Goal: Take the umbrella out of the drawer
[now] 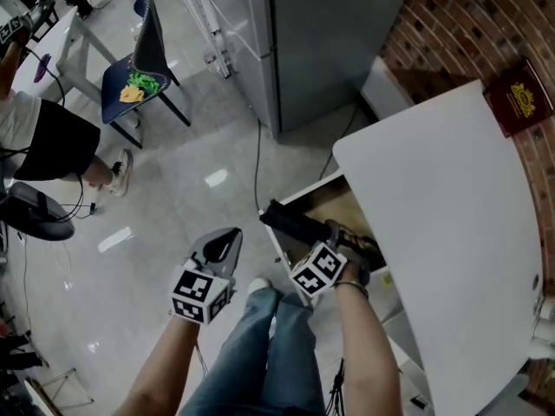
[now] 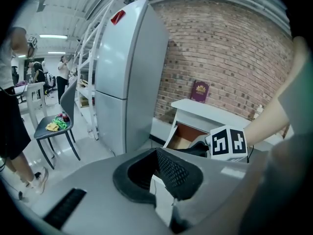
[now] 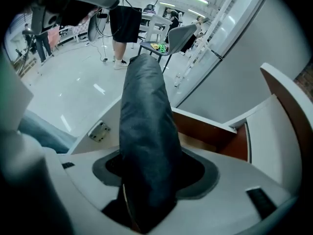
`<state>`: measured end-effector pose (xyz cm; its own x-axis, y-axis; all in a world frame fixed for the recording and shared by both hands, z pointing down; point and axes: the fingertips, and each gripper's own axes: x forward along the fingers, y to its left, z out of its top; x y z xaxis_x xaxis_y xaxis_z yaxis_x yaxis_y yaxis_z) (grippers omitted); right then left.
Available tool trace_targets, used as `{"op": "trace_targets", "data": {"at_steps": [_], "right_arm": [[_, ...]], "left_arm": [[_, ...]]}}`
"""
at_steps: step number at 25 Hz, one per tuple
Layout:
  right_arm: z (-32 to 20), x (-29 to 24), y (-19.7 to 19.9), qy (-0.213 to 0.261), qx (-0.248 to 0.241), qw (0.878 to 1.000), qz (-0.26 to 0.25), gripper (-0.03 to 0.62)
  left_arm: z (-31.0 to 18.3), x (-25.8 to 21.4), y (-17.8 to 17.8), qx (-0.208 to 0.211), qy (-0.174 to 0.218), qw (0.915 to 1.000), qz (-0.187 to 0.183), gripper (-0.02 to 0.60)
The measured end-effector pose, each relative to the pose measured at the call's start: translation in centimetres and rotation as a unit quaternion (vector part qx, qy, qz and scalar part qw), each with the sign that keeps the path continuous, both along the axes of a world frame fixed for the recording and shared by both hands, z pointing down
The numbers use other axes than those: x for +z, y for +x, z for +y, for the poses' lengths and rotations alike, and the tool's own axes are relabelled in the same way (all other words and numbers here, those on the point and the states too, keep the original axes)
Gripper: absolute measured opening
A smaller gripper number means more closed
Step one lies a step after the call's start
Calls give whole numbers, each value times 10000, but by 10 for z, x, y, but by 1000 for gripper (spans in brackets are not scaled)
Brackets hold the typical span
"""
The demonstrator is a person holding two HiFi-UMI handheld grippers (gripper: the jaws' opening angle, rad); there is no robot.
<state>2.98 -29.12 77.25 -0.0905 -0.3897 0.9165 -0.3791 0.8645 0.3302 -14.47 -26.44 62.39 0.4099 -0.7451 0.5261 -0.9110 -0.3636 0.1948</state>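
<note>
The black folded umbrella [image 1: 295, 223] hangs over the front edge of the open drawer [image 1: 334, 199] of a white cabinet [image 1: 451, 232]. My right gripper [image 1: 340, 237] is shut on the umbrella near its right end. In the right gripper view the umbrella [image 3: 145, 126] fills the space between the jaws and sticks out above the drawer's brown inside [image 3: 208, 136]. My left gripper [image 1: 225, 243] hovers over the floor to the left of the drawer, shut, with nothing in it. The left gripper view shows the drawer [image 2: 186, 136] and the dark umbrella [image 2: 194, 150] beside the right gripper's marker cube [image 2: 229, 141].
A grey fridge [image 1: 334, 42] stands behind the cabinet, against a brick wall [image 1: 468, 16]. A dark red booklet [image 1: 519, 96] lies on the cabinet top. A chair [image 1: 139, 72] with yellow and green things and a person [image 1: 43, 137] are at the left. My legs [image 1: 269, 345] are below.
</note>
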Motion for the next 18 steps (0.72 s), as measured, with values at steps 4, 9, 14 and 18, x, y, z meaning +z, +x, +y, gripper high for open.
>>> {"op": "trace_targets", "data": {"at_steps": [4,9,14,18], "right_arm": [[3,-25,-10,16,151,9997,-181,256],[15,-55,-27,-7,471,9976,-515,256],[26,-82,-36,38,486,9970,-598,256],[34,-105,-39,34,652,9953,-715,256]], "left_arm": [[4,-16,-6,7,24,10000,-59,-2],[10,-42,-16,66,94,9998,-151,-2],[12,-70,-24,-13,261,9996,-129,-2],[17,-89,-27,-37,357,9993,-78,-2]]}}
